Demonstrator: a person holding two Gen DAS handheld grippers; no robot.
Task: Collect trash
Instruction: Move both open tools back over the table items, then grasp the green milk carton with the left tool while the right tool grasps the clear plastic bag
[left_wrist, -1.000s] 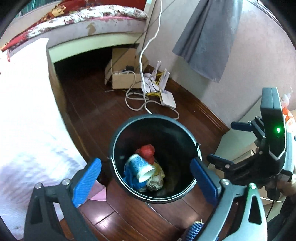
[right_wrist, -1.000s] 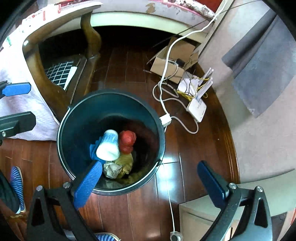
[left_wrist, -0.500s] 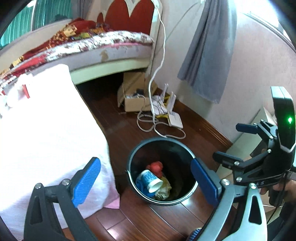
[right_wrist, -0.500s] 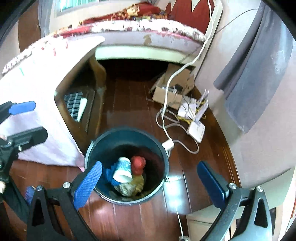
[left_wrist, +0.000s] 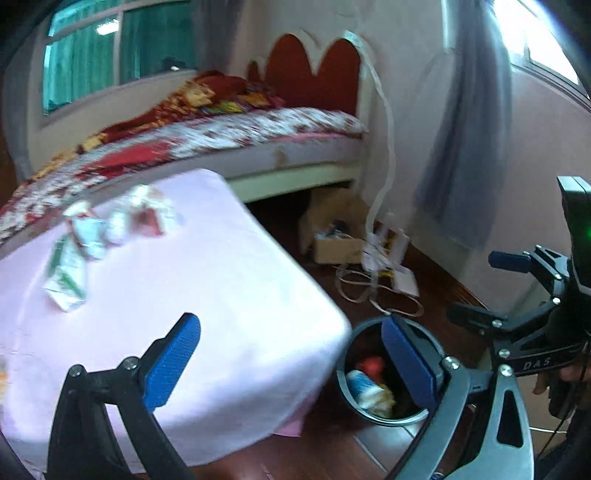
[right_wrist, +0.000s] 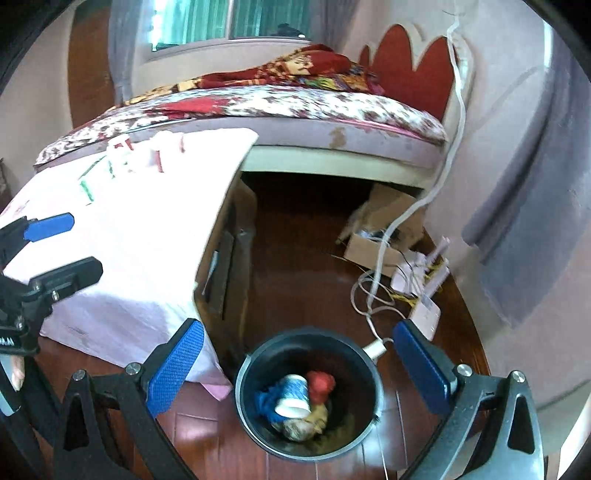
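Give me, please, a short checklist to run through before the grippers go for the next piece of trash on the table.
1. Left gripper open and holding nothing: ok.
2. Right gripper open and holding nothing: ok.
3. Trash left to collect: wrappers lie on the pink tablecloth, at its far side: ok.
4. Which wrapper is nearest or easiest to grip: cannot tell, blurred.
5. Black bin upright beside the table, with room above the blue cup: ok.
6. White cable lies apart from the table: ok.
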